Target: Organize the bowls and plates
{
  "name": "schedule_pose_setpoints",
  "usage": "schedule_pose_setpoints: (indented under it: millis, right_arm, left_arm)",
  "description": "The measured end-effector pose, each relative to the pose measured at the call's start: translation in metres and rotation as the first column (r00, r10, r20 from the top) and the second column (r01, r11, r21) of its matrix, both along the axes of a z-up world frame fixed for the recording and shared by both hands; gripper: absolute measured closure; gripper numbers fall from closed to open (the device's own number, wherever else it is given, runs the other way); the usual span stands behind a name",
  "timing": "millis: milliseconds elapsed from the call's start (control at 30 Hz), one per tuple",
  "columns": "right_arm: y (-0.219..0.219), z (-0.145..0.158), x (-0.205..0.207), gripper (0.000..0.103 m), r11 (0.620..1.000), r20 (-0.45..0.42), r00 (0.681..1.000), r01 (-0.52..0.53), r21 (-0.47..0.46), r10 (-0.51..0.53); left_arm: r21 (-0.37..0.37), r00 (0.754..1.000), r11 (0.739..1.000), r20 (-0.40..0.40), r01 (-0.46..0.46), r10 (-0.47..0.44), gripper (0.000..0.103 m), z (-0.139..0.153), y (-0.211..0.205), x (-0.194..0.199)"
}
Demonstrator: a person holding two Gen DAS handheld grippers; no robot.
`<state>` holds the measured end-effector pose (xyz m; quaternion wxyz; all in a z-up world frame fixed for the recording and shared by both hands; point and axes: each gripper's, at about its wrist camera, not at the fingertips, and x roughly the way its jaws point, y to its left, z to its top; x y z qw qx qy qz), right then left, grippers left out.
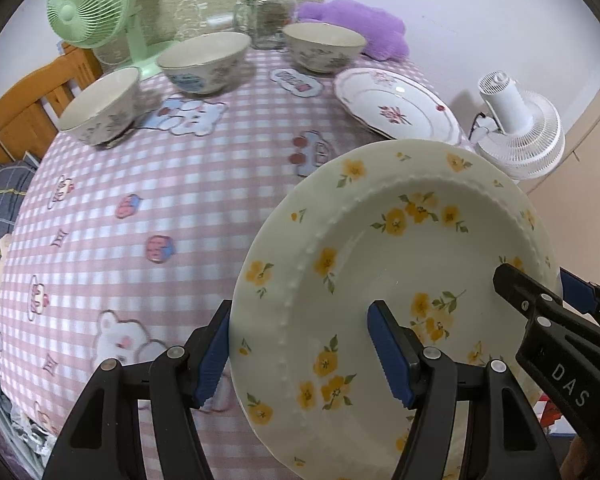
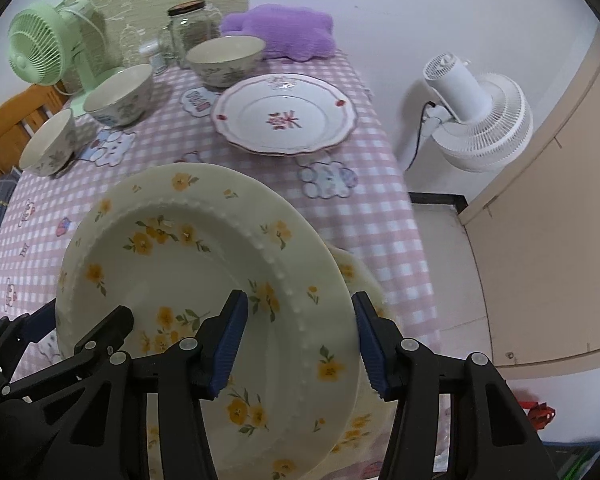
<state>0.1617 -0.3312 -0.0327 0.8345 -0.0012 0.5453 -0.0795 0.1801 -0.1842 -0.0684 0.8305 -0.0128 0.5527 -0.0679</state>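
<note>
A cream plate with yellow flowers (image 1: 360, 248) (image 2: 180, 280) hangs tilted above the pink checked tablecloth, carried between both grippers. My left gripper (image 1: 302, 344) is shut on its left rim, one pad outside the edge and one inside the well; it also shows in the right wrist view as the left gripper (image 2: 80, 332). My right gripper (image 2: 300, 346) (image 1: 540, 286) is shut on the opposite rim. A second yellow-flowered plate (image 2: 356, 276) lies just beneath. Farther back lie a pink-flowered plate (image 1: 396, 104) (image 2: 284, 116) and three bowls (image 1: 100, 104) (image 1: 204, 60) (image 1: 324, 46).
At the table's far edge stand a glass jar (image 1: 268, 16), a green fan (image 1: 96, 8) and a purple cushion (image 1: 360, 28). A white fan (image 2: 472, 120) stands on the floor to the right, beside a beige panel (image 2: 540, 220). A wooden chair (image 1: 24, 104) is at the left.
</note>
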Motion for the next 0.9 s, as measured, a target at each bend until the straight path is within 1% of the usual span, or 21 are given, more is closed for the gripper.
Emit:
schedule_pose_setpoints:
  millis: [367,633,900]
  right_arm:
    - [-0.053,-0.011,-0.013,0.046,0.999,-0.027,0.998,0.053,-0.008,-0.054]
    - [-0.072,-0.019,-0.017,0.046,0.997,-0.045,0.996,0.081,-0.002,-0.081]
    - [-0.077,-0.027,-0.015,0.048,0.997,-0.060,0.995,0.081,-0.002,-0.081]
  left_arm:
    - [-0.024,0.998,0.999,-0.044,0.045,-0.046,0.035,-0.016,-0.051,-0.005]
    - [-0.026,0.996,0.998,-0.069,0.062,-0.064,0.035,-0.024,-0.068,-0.005]
    - [-0.024,0.994,0.998,-0.091,0.056,-0.058,0.034,-0.032,-0.073,-0.003]
